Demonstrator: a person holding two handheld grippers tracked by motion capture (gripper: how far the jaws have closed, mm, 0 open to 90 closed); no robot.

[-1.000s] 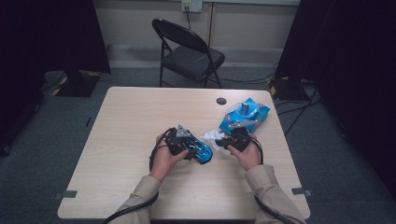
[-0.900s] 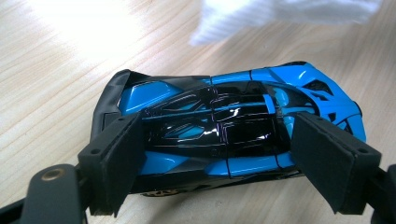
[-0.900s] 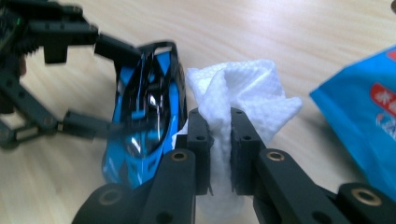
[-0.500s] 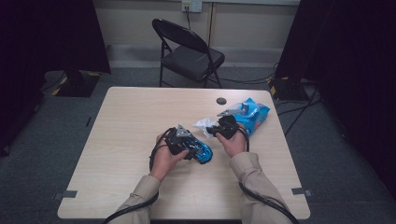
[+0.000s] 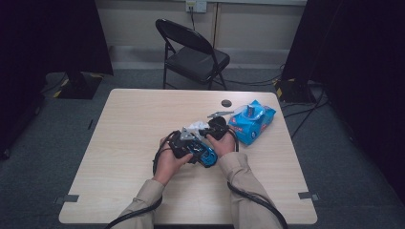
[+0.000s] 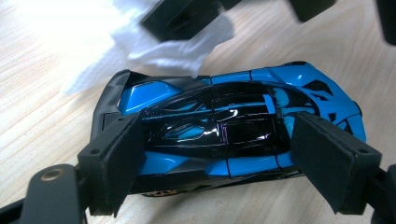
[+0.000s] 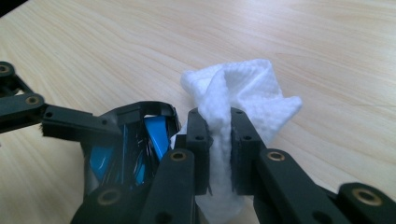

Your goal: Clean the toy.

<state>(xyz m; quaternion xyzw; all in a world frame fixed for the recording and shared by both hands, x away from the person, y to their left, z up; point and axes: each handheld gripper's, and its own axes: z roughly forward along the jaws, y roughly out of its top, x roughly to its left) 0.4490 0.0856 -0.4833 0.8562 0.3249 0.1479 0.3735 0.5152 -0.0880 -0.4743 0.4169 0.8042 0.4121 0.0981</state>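
While the left gripper (image 6: pixel 219 154) is clamping the blue toy sports car (image 6: pixel 224 135) across its sides near the middle of the table (image 5: pixel 124 143), the right gripper (image 7: pixel 219 149) is pinching a crumpled white wipe (image 7: pixel 243 93) just at the car's far end. Further right, a blue wipes pack (image 5: pixel 253 121) is lying near the table's edge.

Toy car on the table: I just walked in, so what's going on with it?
A person is cleaning it. The left tool clamps the blue toy car across its sides on the table. The right tool pinches a white wipe right at the car's end. A blue wipes pack lies nearby.
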